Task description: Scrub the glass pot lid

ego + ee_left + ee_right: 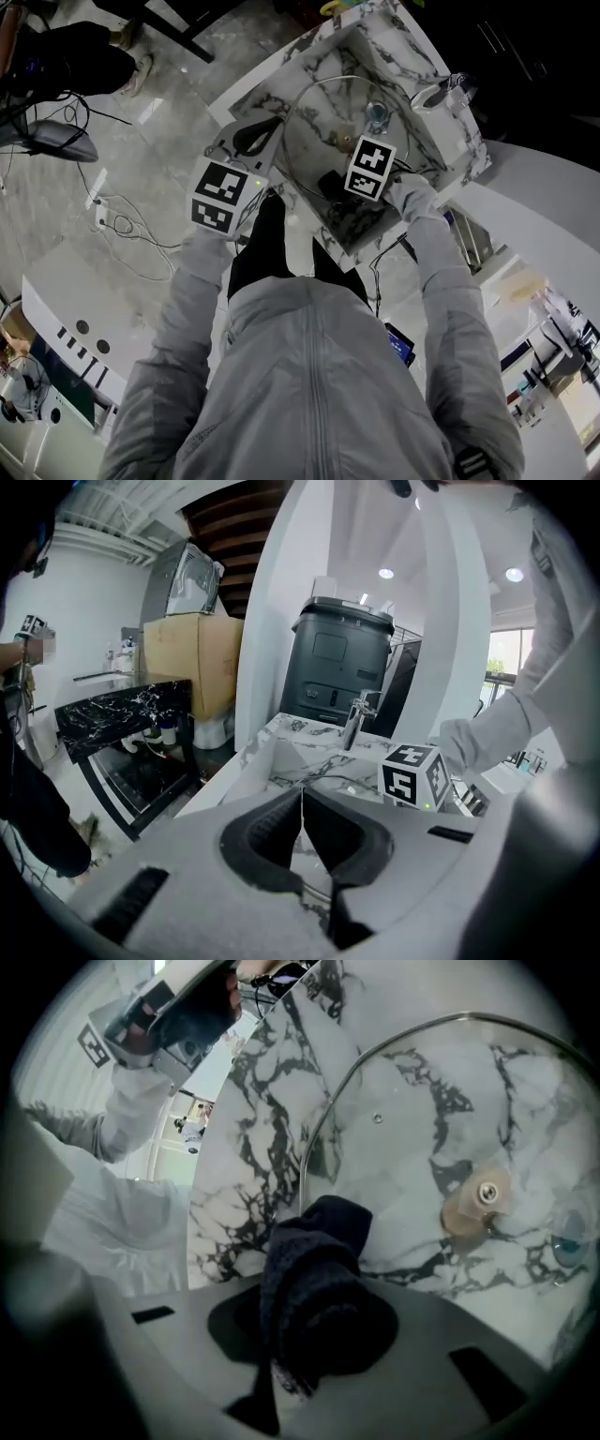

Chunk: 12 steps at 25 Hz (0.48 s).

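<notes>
**Sink**: marble basin set in a marble counter. The faucet stands at its far right corner. The walls close in on all four sides.

**Lid**: round glass with a metal rim, leaning tilted inside the sink. It fills most of the basin, so little room is left between the rim and the walls. The knob sits at the centre on the face turned toward the right gripper. The glass between the knob and the near rim is bare.

**Left gripper**: at the lid's left edge, above the sink's left wall. The jaws are pressed together on a thin pale edge that runs on into the lid's rim, so it is grasping the lid.

**Right gripper**: inside the basin, facing the lid. The jaws are clenched on a dark cloth.

**Cloth**: a rolled wad standing out past the jaws. Its tip is against the glass just inside the lower left rim. The knob is well apart to its right.

**Surroundings**: a dark bin stands beyond the sink and a cardboard box to its left. Cables lie on the floor to the left of the person.
</notes>
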Motion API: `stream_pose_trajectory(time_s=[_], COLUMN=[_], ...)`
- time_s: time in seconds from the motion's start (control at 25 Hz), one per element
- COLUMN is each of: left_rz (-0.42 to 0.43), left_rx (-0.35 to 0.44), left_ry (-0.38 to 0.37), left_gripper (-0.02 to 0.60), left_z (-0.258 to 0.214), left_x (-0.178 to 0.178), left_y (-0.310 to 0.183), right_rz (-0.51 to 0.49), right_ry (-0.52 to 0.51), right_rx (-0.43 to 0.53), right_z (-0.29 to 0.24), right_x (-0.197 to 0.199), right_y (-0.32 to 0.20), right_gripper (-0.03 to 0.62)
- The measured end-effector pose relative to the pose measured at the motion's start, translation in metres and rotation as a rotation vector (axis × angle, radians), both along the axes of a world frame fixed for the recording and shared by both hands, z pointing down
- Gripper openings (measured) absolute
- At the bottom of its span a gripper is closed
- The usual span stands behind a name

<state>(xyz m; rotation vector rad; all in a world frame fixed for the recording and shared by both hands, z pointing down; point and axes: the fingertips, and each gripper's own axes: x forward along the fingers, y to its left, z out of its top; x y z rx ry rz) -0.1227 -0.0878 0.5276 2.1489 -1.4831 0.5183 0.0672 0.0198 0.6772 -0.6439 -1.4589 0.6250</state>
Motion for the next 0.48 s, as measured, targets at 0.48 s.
stream_pose_trajectory(time_s=[0.48], left_rz=[0.029], left_rx=[-0.003], left_ry=[-0.006], left_gripper=[0.028], left_z=[-0.001], left_x=[0.009], left_y=[0.003], right_rz=[-0.207], right_ry=[0.171], right_rx=[0.148], right_z=[0.006], right_x=[0.053], right_y=[-0.041], right_gripper=[0.075])
